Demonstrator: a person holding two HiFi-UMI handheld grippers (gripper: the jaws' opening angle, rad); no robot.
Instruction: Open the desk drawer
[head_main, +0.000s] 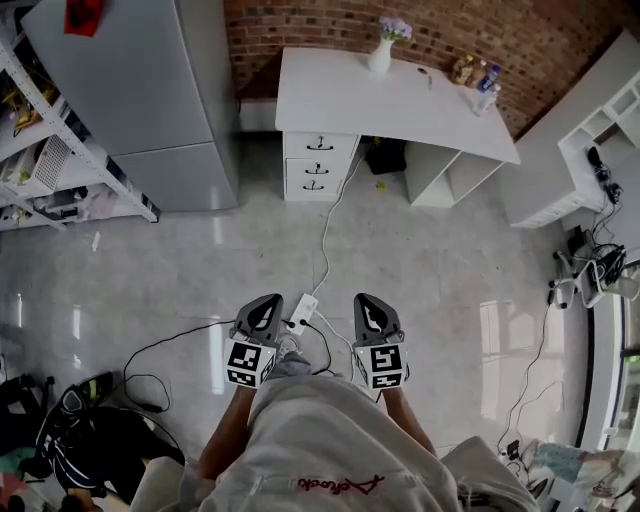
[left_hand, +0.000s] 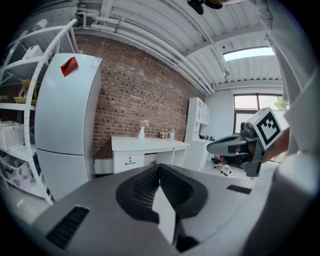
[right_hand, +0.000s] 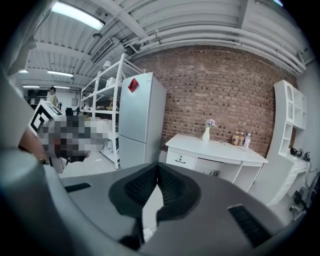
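The white desk (head_main: 400, 100) stands against the brick wall, far ahead of me across the floor. Its three-drawer stack (head_main: 318, 165) sits under the left end, every drawer closed, each with a small dark handle. My left gripper (head_main: 265, 302) and right gripper (head_main: 367, 300) are side by side just in front of my body, both shut with nothing between the jaws. In the left gripper view the left gripper (left_hand: 160, 167) points toward the desk (left_hand: 150, 144), with the right gripper (left_hand: 230, 146) beside it. The right gripper (right_hand: 158, 167) faces the desk's top drawer (right_hand: 181, 160).
A grey fridge (head_main: 150, 90) and a shelving rack (head_main: 40, 150) stand left of the desk. A power strip (head_main: 303, 308) with cables lies on the floor between the grippers. A vase (head_main: 381, 55) and bottles (head_main: 478, 75) sit on the desk. Dark bags (head_main: 80, 420) lie lower left.
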